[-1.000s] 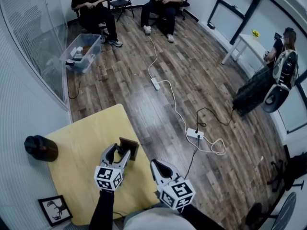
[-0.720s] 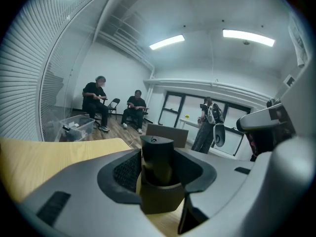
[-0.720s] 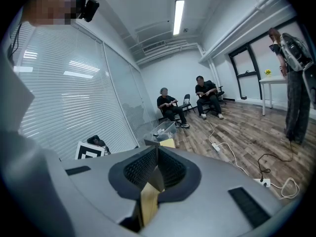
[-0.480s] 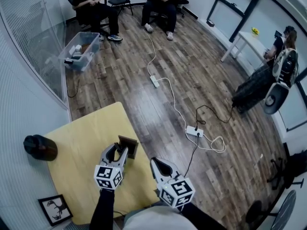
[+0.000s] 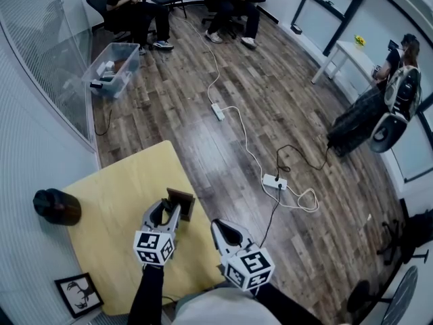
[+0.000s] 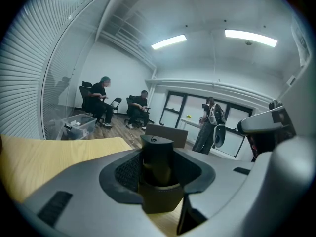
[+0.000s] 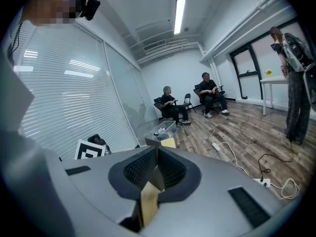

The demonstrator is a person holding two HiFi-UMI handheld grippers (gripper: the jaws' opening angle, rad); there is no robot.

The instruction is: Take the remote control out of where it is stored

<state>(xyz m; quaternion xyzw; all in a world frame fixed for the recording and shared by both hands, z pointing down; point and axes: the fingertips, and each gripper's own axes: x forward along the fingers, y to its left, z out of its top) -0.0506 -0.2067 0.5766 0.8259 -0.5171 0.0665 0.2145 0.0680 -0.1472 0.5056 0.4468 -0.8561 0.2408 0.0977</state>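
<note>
The left tongs are closing on a dark upright thing at the lower middle of the head view; their jaws have just been drawing in, and in the left gripper view the pads are sitting against both sides of it. I am taking this thing to be the remote control, since it is standing on end in a wider dark holder whose lower part is showing beneath the jaws, though where the one ends and the other begins I cannot tell exactly. The right tongs are hanging shut and empty just to the right of the left pair, their pads meeting with only the yellow counter showing through the gap below. A small brown box is standing on the counter just beyond the left tongs, toward the upper right of them. Judging by this, the grasp itself is being made and the lift is not yet begun. The next move is calling for a straight pull upward along the remote's length, so that it is sliding free rather than dragging the holder along; should the holder be rising too, the right tongs are lying close enough to pin it down.
</note>
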